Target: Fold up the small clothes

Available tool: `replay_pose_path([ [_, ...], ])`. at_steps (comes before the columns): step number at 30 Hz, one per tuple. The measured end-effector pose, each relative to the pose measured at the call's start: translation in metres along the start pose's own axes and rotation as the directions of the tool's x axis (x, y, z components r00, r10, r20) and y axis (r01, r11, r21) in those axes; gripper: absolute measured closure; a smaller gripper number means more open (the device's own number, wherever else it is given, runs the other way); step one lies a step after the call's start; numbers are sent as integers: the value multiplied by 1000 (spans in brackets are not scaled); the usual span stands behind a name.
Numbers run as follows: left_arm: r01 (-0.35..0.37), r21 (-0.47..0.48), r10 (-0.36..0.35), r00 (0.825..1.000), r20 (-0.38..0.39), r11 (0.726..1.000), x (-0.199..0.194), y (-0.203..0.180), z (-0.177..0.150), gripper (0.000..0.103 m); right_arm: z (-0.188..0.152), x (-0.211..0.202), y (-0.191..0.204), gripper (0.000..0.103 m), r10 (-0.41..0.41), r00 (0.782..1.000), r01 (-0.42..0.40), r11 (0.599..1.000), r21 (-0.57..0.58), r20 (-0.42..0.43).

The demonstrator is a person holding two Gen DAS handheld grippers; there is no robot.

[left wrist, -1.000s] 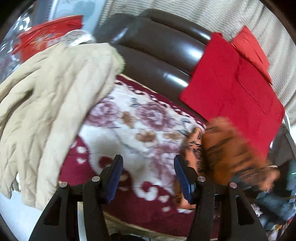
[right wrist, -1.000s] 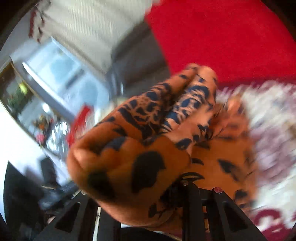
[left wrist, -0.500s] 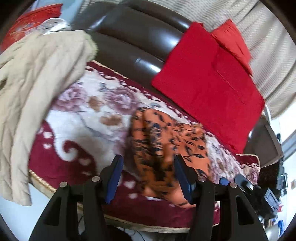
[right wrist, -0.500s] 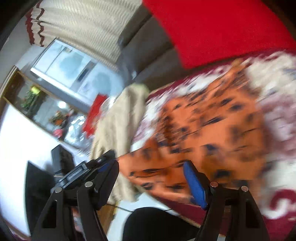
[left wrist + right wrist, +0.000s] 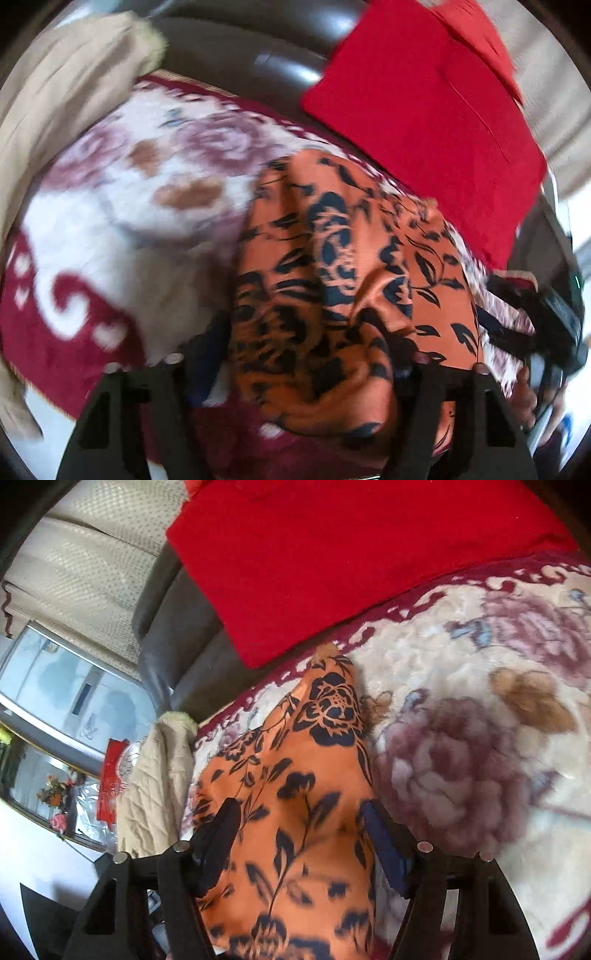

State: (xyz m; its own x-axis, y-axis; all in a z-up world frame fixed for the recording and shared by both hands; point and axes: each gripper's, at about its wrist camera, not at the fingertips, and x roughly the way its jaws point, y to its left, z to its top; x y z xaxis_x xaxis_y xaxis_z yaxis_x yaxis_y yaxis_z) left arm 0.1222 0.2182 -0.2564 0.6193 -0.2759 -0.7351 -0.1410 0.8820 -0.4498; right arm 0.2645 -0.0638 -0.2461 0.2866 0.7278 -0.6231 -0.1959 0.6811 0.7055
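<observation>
Both grippers tip steeply down over a flowered blanket (image 5: 480,686) spread on a dark sofa (image 5: 229,51), with the orange patterned garment (image 5: 295,794) lying rumpled on that blanket under and between them. In the right wrist view the right gripper (image 5: 301,843) points down at the cloth with its two blue-padded fingers (image 5: 384,845) set wide apart; the jaws are closing at this moment, and the orange fabric fills the gap between them, running from below the fingers up to a narrow tip near the blanket's dark red border. Whether the pads press on the fabric cannot be told for sure; the cloth looks to lie loose between them. In the left wrist view the left gripper (image 5: 306,354) is likewise angled down, and its jaws are opening, standing rather wide, with a bunched fold of the orange garment heaped up between the fingers and hiding most of the right-hand one. The picture is blurred here, so contact cannot be made out. Beyond the jaws, at the sofa's back, leans a red cushion (image 5: 424,122). To the left of the left jaws a cream quilted garment (image 5: 66,96) hangs over the sofa's arm. At the far right of the left view, beside the jaws, part of the other gripper's dark body shows.
</observation>
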Motion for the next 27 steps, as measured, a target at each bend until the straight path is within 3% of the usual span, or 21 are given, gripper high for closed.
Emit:
replay_pose_path([
  [2, 24, 59, -25, 1000, 9, 998, 1, -15, 5, 47, -2, 31, 3, 30, -22, 999, 23, 1000, 20, -45],
  [5, 37, 150, -45, 998, 52, 988, -9, -31, 12, 47, 4, 39, 0, 29, -16, 999, 19, 999, 47, -50],
  [7, 30, 116, -37, 998, 51, 993, -17, -22, 12, 47, 7, 38, -7, 29, 12, 998, -9, 998, 61, -56],
  [11, 129, -7, -128, 985, 114, 992, -51, 10, 7, 46, 1, 42, -15, 27, 42, 992, -37, 998, 47, -118],
  [14, 203, -67, -188, 965, 185, 977, -70, 16, 11, 34, -8, 50, -15, 24, 61, 992, -57, 997, 42, -108],
  [16, 186, -43, -177, 970, 164, 982, -66, 5, 14, 33, -14, 52, -8, 24, 18, 996, -19, 1000, -9, -87],
  [18, 112, 30, -114, 986, 123, 993, -53, -13, 13, 33, -16, 49, 0, 24, -19, 997, 17, 999, -43, -68],
  [20, -21, 89, 18, 999, 34, 996, -30, -21, 6, 33, -15, 39, 7, 24, -27, 999, 25, 998, -64, -36],
  [22, -94, 91, 98, 994, -47, 991, -5, -13, -3, 29, -12, 30, 12, 24, -32, 999, 32, 996, -87, -1],
  [24, -58, 0, 58, 997, -43, 998, -3, 5, -6, 23, -2, 28, 13, 24, -39, 999, 39, 997, -74, 1],
  [27, -19, -25, 18, 999, -44, 1000, -6, 15, -3, 23, 13, 43, 5, 24, -18, 998, 18, 1000, -2, -62],
])
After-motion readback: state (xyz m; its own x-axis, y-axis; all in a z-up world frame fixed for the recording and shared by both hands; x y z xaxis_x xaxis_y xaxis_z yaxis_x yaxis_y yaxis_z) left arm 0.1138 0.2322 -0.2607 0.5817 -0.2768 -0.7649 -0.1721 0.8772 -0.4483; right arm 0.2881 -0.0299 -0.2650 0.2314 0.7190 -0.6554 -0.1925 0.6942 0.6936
